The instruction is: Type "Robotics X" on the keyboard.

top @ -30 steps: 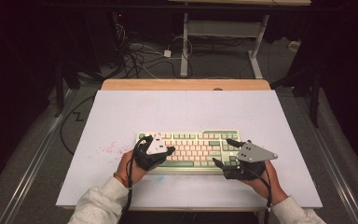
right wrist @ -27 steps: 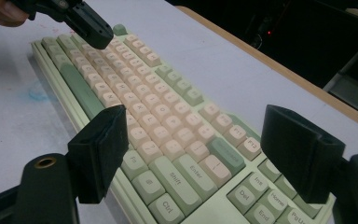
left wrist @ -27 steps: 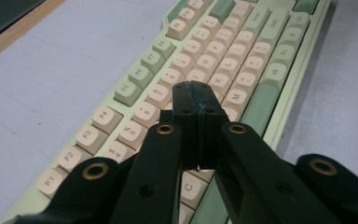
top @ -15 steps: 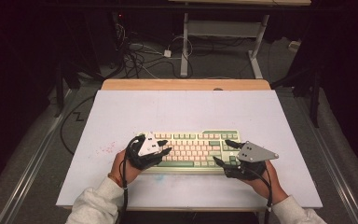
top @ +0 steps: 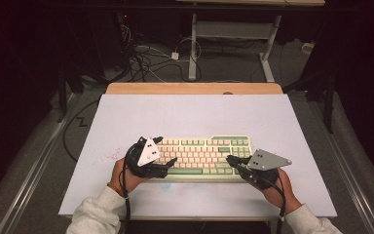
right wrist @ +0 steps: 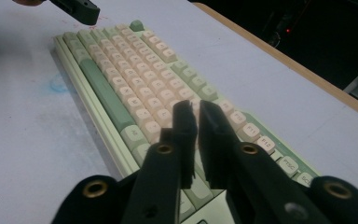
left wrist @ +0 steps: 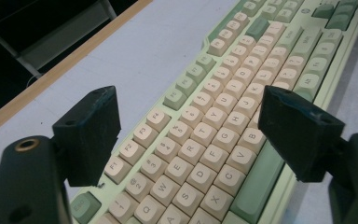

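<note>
A pale green keyboard with cream keys lies on the white table top, near its front. My left gripper hovers over the keyboard's left end, open wide; in the left gripper view its jaws straddle the letter rows of the keyboard with nothing between them. My right gripper sits low over the keyboard's right end, pointing left. In the right gripper view its jaws stand almost together, empty, above the keyboard.
A wooden strip runs along the table's far edge. Beyond it are cables on the floor and a desk frame. Faint red marks stain the table left of the keyboard. The left gripper's jaw shows far off.
The left hand has drifted slightly to the left over the keyboard's left end. The right gripper has stayed almost where it was.
</note>
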